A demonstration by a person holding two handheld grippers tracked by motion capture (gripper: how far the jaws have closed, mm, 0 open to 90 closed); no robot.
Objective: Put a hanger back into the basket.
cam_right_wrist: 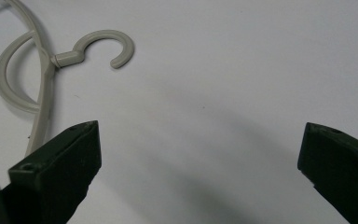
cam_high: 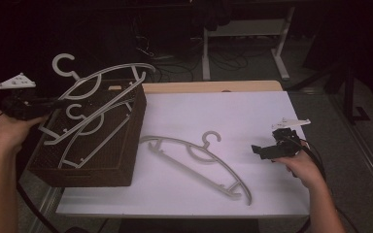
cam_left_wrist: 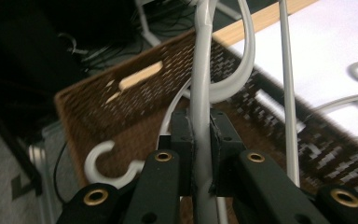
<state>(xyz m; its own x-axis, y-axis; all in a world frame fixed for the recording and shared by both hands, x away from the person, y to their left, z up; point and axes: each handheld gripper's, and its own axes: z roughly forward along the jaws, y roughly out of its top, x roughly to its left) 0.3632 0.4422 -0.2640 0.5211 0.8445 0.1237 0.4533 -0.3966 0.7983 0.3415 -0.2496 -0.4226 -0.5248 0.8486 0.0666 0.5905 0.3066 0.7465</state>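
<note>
left jaws: clamped on the arm of a pale plastic hanger (cam_left_wrist: 200,88), pads tight on both sides of the bar
left gripper (cam_high: 29,104): far left, beside the basket, held in the person's left hand (cam_high: 7,128)
held hanger: lifted, tilted above the basket, hook at the far left end
right jaws: wide apart, nothing between them, only bare sheet
right gripper (cam_high: 272,148): right side, low over the worktop, pointing left toward the flat hanger
basket (cam_high: 121,160): dark woven box at the left edge of the worktop, cut-out handle in the far wall; at least one more hanger (cam_high: 85,124) lies in it under the held one
flat hanger (cam_high: 199,162): lies flat mid-worktop, hook toward the far side, well apart from the right jaws
handling, judged: light, stiff, thin plastic; smooth so may slip or swing; hooks can snag each other or the weave
grip spot, judged: straight shoulder bar near the neck, not the hook
surface: white sheet (cam_high: 252,116) over a worktop, wood edge showing at the far side
room: dim, dark floor, cables, pale table legs beyond
</note>
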